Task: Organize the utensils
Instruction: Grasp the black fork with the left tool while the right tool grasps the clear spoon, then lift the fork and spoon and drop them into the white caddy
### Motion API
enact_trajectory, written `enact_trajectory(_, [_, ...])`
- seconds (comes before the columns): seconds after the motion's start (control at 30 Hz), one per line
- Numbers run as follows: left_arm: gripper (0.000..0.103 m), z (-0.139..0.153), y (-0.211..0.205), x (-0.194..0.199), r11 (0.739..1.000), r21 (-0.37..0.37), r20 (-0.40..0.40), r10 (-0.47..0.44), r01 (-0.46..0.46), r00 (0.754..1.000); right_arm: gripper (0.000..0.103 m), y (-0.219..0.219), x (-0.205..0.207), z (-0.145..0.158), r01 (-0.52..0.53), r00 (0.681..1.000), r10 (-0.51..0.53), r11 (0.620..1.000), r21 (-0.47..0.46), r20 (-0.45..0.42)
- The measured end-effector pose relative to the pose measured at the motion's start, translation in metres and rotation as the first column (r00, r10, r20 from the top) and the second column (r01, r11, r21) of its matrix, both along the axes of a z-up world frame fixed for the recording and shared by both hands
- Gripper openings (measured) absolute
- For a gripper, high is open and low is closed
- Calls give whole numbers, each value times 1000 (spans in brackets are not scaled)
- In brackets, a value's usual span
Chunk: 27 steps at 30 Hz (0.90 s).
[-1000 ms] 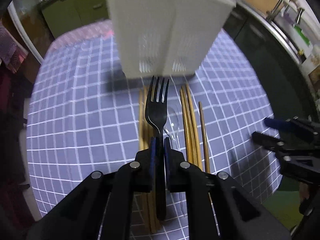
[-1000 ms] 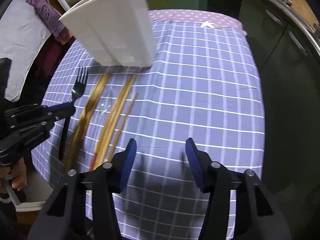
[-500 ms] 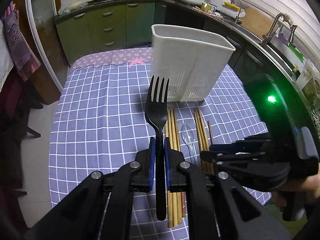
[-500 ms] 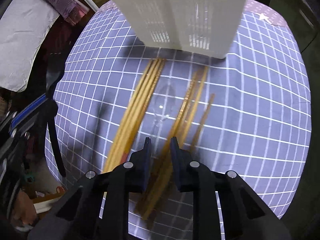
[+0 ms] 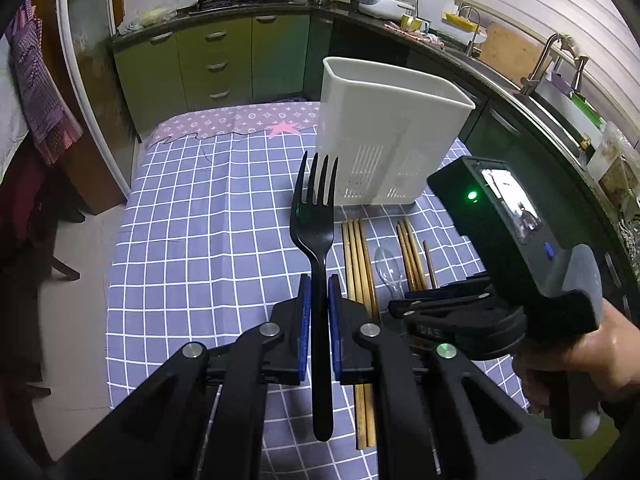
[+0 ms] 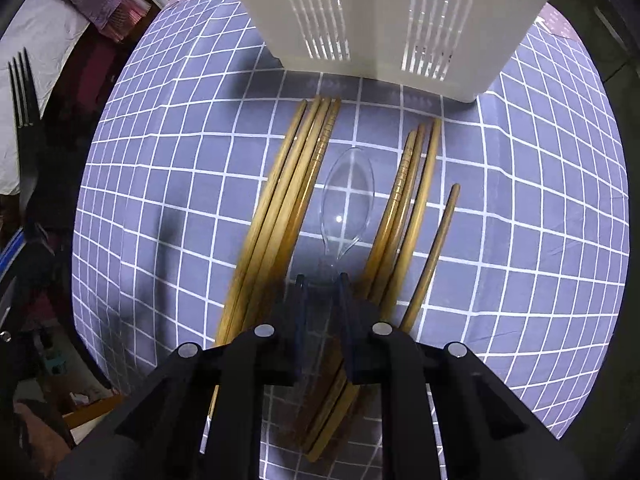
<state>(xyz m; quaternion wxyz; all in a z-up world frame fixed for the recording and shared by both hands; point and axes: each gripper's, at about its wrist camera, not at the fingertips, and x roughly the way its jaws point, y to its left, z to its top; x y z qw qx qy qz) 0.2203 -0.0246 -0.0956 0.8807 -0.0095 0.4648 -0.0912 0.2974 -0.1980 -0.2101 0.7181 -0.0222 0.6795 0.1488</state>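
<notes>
Clear spoon [image 6: 347, 196] handle betw. right gripper [image 6: 320, 280] jaws, just closing.

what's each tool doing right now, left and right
Left tool: shut on the black fork, tines pointing up.
Right tool: jaws just closed in around the clear spoon's handle; contact with the pads can't be told.

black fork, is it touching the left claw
Touching. The left wrist view shows the black fork clamped by its handle between the left claw's blue pads, lifted off the table.
</notes>
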Motion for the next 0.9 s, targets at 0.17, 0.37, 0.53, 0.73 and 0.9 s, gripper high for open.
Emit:
enact_trajectory(0.17, [8, 7, 1, -2, 1000, -10, 14, -3, 3, 1000, 10, 5, -6, 3, -3, 999, 1, 999, 44, 48])
enact_trajectory(0.37, [8, 45, -2, 3, 998, -56, 96, -10, 16, 995, 10, -29, -31, 47, -3, 986, -39, 968, 250, 164])
enact_trajectory(0.53, [9, 98, -23, 24, 992, -114, 285, -28, 63, 958, 10, -68, -50, 80, 1, 959, -111, 921, 389, 261])
enact_trajectory(0.73, [9, 132, -59, 76, 986, -143, 503, -3, 87, 864, 10, -108, -67, 84, 24, 943, -181, 873, 487, 278])
enact_trajectory(0.9, [9, 119, -78, 114, 998, -63, 591, 13, 30, 806, 10, -138, -73, 86, 11, 940, -186, 853, 521, 285])
